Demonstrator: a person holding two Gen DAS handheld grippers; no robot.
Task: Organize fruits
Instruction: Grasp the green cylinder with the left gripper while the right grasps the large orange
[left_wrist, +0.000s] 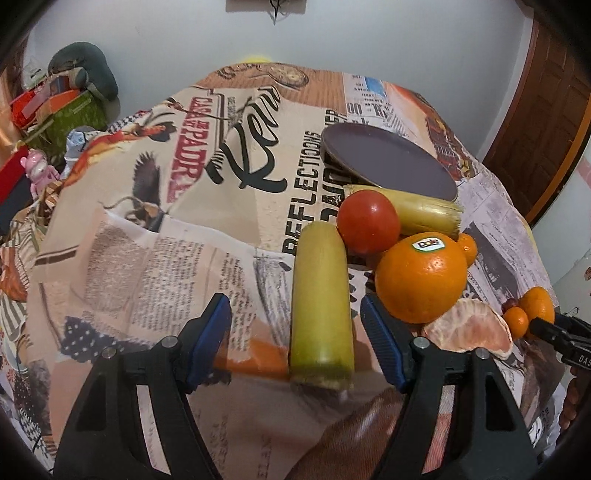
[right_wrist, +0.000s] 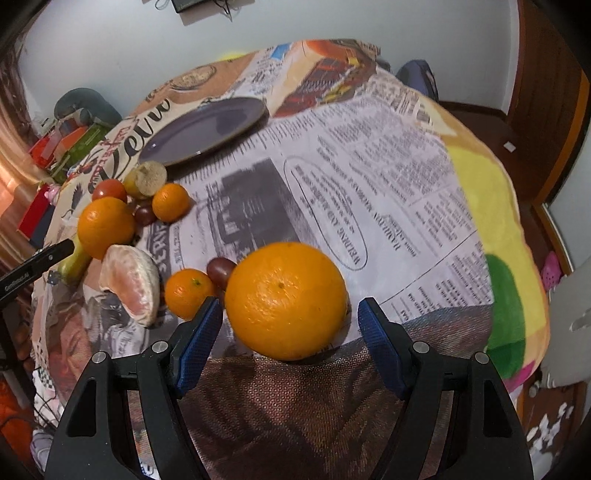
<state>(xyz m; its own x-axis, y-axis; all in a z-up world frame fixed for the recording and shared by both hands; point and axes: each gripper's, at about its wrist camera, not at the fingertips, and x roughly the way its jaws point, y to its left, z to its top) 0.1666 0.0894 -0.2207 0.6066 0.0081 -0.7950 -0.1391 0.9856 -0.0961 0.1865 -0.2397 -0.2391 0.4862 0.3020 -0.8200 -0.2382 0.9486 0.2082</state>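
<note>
"Dole" sticker (left_wrist: 427, 244) on orange (left_wrist: 421, 277); "REFLECTIONS", "PADRE" printed on tablecloth (left_wrist: 207, 206).

Large round orange (right_wrist: 286, 301) lies lower centre. Peeled pink grapefruit segment (right_wrist: 129, 286) lies at left, beside small mandarin (right_wrist: 188, 297). Stickered orange (left_wrist: 421, 282) touches red tomato (left_wrist: 368, 227) and yellow-green cane piece (left_wrist: 320, 314). Dark round plate (right_wrist: 207, 131) sits upper left.

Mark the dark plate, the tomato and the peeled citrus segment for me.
dark plate (right_wrist: 207, 129): right wrist view, bare centre of its face.
tomato (left_wrist: 367, 221): left wrist view, middle of its red skin.
peeled citrus segment (right_wrist: 129, 284): right wrist view, pink flesh.
</note>
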